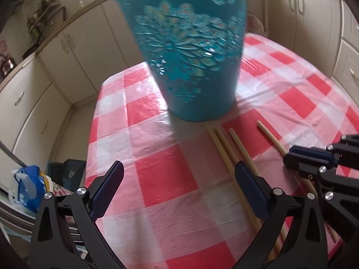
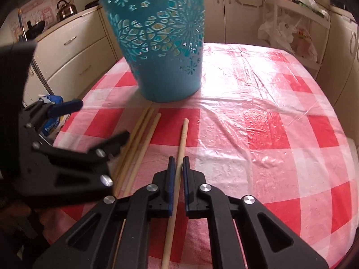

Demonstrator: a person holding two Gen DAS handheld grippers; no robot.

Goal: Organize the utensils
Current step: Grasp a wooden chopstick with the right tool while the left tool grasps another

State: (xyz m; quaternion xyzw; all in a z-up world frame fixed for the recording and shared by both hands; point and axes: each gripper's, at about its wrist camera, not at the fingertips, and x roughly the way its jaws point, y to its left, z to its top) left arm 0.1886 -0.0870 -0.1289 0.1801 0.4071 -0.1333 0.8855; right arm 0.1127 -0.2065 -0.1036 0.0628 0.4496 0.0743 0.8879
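Chopstick (image 2: 182, 143) clamped between right fingers (image 2: 171, 179) | left fingers (image 1: 112, 186) apart, empty, beside three chopsticks (image 1: 226, 154)

The bin's (image 1: 186, 51) rim runs off the top; the sticks (image 2: 136, 139) before it vanish under the grippers.

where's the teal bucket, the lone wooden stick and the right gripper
teal cut-out plastic bucket (image 2: 161, 51), right wrist view, middle of its patterned side wall
lone wooden stick (image 2: 183, 134), right wrist view, bare upper shaft ahead of the gripper
right gripper (image 2: 178, 163), right wrist view, midway between its fingertips, closed around the stick
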